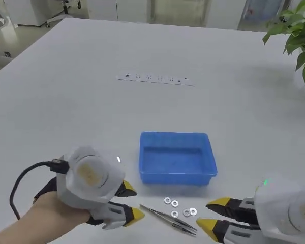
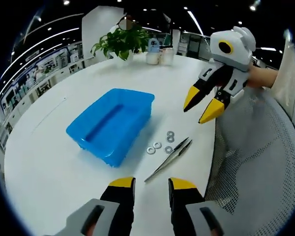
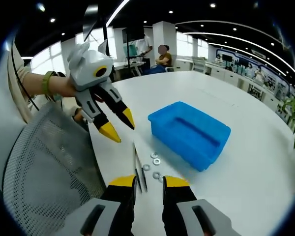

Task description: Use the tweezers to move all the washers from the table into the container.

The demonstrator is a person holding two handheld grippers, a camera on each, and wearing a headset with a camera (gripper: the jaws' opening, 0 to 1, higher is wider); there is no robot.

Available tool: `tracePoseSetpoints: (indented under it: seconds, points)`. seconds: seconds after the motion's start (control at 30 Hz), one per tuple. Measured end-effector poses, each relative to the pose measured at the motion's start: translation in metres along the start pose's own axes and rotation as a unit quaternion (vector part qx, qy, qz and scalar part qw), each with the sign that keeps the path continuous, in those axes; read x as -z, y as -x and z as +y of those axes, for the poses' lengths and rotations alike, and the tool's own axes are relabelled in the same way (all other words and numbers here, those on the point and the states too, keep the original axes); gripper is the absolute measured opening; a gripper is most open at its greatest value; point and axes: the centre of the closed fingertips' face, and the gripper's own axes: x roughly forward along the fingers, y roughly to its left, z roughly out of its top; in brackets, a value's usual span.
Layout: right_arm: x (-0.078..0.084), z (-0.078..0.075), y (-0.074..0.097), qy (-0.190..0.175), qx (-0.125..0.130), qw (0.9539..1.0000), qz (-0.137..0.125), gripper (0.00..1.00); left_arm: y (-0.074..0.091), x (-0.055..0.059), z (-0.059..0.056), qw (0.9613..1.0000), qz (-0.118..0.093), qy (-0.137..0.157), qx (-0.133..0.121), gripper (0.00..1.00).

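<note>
Silver tweezers [image 1: 169,219] lie flat on the white table, just in front of a blue container [image 1: 175,178]. Several small metal washers [image 1: 175,204] sit between the tweezers and the container's near wall. My left gripper [image 1: 132,203] hovers open to the left of the tweezers. My right gripper [image 1: 206,214] hovers open to their right. In the left gripper view the tweezers [image 2: 169,157] point away from my open left gripper [image 2: 152,184], with the washers [image 2: 160,145] beside the container [image 2: 113,123]. In the right gripper view the tweezers [image 3: 137,169] reach down between the tips of my open right gripper [image 3: 149,182], next to the washers [image 3: 155,164].
A green plant [image 1: 295,35] stands at the far right corner. A flush socket strip [image 1: 155,79] is set in the table's middle. A grey mesh chair [image 2: 255,162] sits right below the table's near edge. The container is empty inside.
</note>
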Motion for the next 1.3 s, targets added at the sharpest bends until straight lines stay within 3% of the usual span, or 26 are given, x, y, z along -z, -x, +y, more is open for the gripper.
tracePoseSetpoints:
  seconds: [0.27,0.5,0.6,0.63,0.67,0.7,0.73,0.8,0.9,0.97,1.03,1.07,1.13,1.3]
  points:
    - [0.007,0.01,-0.017,0.027,-0.029,0.9986,0.035,0.18,-0.017,0.005,0.001,0.997,0.039,-0.062,0.023,0.18]
    - [0.008,0.012,-0.024,0.044,-0.036,0.9972,0.047,0.19,-0.023,0.006,-0.001,0.9902,0.063,-0.119,0.039,0.08]
    - [0.01,0.012,-0.025,0.044,-0.038,0.9971,0.05,0.19,-0.025,0.013,-0.002,0.9798,0.096,-0.17,0.043,0.1]
    - [0.011,0.012,-0.026,0.044,-0.037,0.997,0.051,0.19,-0.025,0.015,-0.002,0.9728,0.109,-0.199,0.045,0.09]
    - [0.012,0.012,-0.026,0.044,-0.037,0.9969,0.054,0.19,-0.029,0.003,-0.005,0.9739,0.076,-0.209,0.046,0.09]
    - [0.013,0.011,-0.026,0.045,-0.036,0.9968,0.055,0.2,-0.028,0.008,-0.005,0.9739,0.091,-0.203,0.044,0.08]
    - [0.014,0.011,-0.027,0.046,-0.036,0.9967,0.057,0.2,-0.028,0.01,-0.005,0.9712,0.097,-0.212,0.048,0.06]
    - [0.015,0.01,-0.027,0.047,-0.034,0.9966,0.059,0.21,-0.033,0.012,-0.004,0.962,0.102,-0.248,0.053,0.0]
    - [0.017,0.008,-0.028,0.046,-0.033,0.9966,0.06,0.21,-0.03,0.01,-0.009,0.9462,0.103,-0.302,0.051,0.0]
    - [0.017,0.007,-0.028,0.047,-0.031,0.9966,0.06,0.21,-0.025,0.005,-0.015,0.9417,0.095,-0.318,0.052,0.0]
    - [0.017,0.006,-0.028,0.052,-0.029,0.9965,0.059,0.21,-0.016,-0.002,-0.018,0.9405,0.093,-0.323,0.048,0.0]
    - [0.017,0.005,-0.028,0.055,-0.027,0.9965,0.057,0.21,-0.012,-0.01,-0.018,0.9359,0.083,-0.34,0.039,0.0]
    - [0.016,0.005,-0.028,0.059,-0.027,0.9963,0.056,0.22,-0.004,-0.017,-0.022,0.938,0.078,-0.336,0.038,0.0]
    - [0.01,0.008,-0.028,0.084,-0.027,0.995,0.048,0.22,0.018,-0.05,-0.035,0.9418,0.035,-0.332,0.037,0.0]
